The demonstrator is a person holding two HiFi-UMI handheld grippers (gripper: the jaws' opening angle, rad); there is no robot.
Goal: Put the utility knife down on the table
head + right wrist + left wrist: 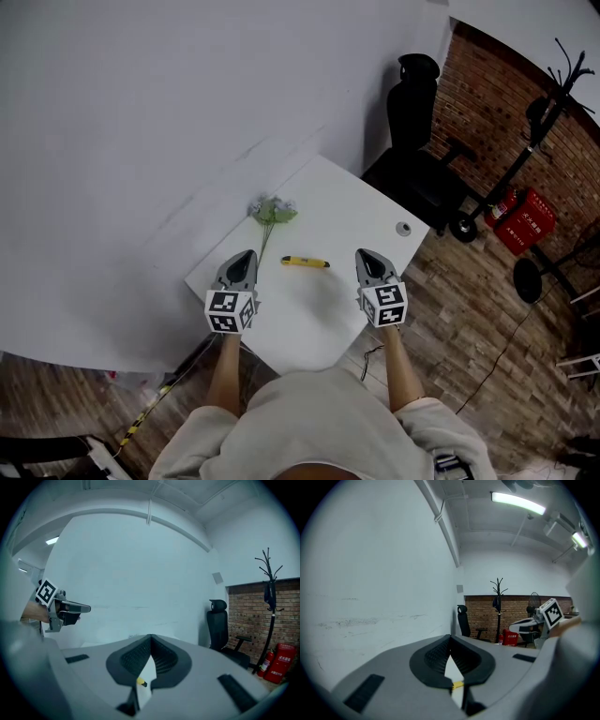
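A yellow utility knife (305,262) with a black tip lies flat on the white table (323,314), midway between my two grippers and touched by neither. My left gripper (246,254) hovers to its left, jaws shut with nothing between them. My right gripper (364,253) hovers to its right, likewise shut and holding nothing. In the left gripper view the jaws meet at the tip (450,637), and a sliver of the knife (457,684) shows below them. In the right gripper view the tips (151,636) touch, and the knife's end (139,681) peeks through.
A small bunch of pale green artificial flowers (272,212) lies at the table's far side by the white wall. A cable grommet (403,228) sits near the right corner. Beyond stand a black office chair (417,112), a coat stand (548,103) and a red extinguisher box (525,220).
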